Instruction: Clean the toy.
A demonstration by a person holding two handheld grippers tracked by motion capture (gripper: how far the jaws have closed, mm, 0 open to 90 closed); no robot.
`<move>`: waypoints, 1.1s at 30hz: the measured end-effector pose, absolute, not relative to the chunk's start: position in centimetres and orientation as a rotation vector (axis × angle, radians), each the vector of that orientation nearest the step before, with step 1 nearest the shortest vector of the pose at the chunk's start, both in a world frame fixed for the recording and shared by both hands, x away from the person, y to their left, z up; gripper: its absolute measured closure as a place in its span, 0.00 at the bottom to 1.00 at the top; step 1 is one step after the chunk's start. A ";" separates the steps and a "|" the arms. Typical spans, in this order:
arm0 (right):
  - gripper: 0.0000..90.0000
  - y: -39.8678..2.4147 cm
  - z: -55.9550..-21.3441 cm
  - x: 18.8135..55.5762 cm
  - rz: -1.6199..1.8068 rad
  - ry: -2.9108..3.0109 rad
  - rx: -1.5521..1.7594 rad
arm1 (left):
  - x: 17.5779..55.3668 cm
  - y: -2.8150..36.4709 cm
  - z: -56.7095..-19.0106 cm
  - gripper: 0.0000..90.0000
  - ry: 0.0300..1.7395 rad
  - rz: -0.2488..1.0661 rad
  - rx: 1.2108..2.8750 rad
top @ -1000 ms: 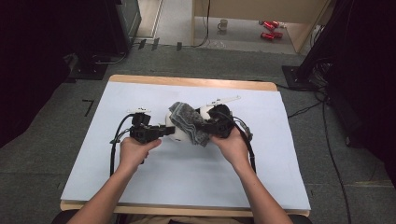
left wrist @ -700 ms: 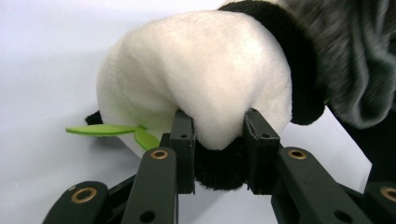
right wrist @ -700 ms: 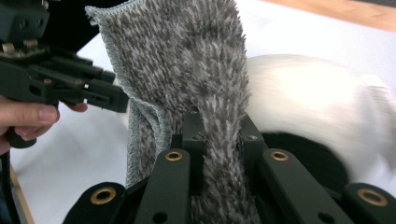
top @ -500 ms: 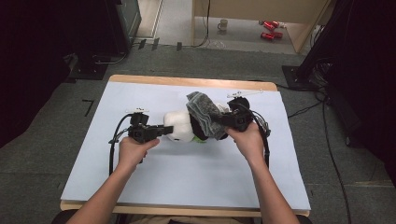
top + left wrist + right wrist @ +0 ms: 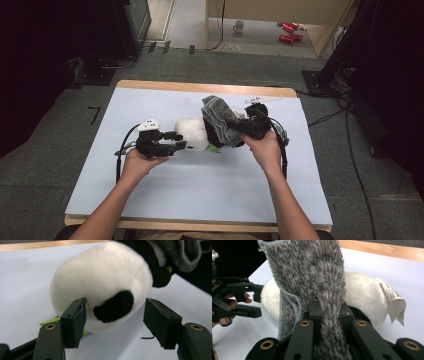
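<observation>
A white and black panda plush (image 5: 192, 132) lies on the pale table mat (image 5: 150, 195) near its middle. My left gripper (image 5: 179, 141) has just been opening; in the left gripper view its jaws stand open either side of the plush's round white part (image 5: 100, 277), and the right pad (image 5: 160, 322) is clear of the fur. My right gripper (image 5: 239, 127) is shut on a grey fuzzy cloth (image 5: 220, 116), which it holds up over the plush's right end. In the right gripper view the cloth (image 5: 312, 272) drapes between the jaws. A white label (image 5: 395, 302) hangs off the plush (image 5: 362, 292).
The mat lies on a wooden table whose far edge (image 5: 200, 87) shows. Cables trail off the table's right side (image 5: 325, 117). On the floor beyond are a mug (image 5: 240, 26) and red objects (image 5: 287, 31). Dark equipment (image 5: 125, 30) stands at the left.
The right gripper carried the grey cloth up and right, uncovering the plush's white part. The left gripper's jaws opened off the plush; the left hand stayed in place.
</observation>
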State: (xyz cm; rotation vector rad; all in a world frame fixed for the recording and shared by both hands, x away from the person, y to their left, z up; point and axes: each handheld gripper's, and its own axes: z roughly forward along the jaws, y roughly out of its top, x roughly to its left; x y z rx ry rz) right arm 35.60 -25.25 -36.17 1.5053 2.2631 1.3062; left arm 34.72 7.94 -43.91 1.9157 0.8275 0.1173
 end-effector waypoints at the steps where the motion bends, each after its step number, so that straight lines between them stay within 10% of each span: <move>1: 0.88 -25.3 -36.2 35.6 1.308 2.259 1.506 | 34.7 7.9 -44.1 0.37 0.827 0.121 1.921; 5: 0.88 -25.3 -36.2 35.6 1.315 2.263 1.507 | 35.1 7.4 -44.9 0.37 0.825 0.157 1.912; 14: 0.88 -24.5 -35.4 35.1 1.405 2.248 1.470 | 35.1 6.7 -44.8 0.70 0.867 0.227 1.884; 33: 0.88 -18.3 -38.2 34.6 1.282 2.410 1.350 | 34.5 6.1 -43.9 0.81 0.896 0.200 1.910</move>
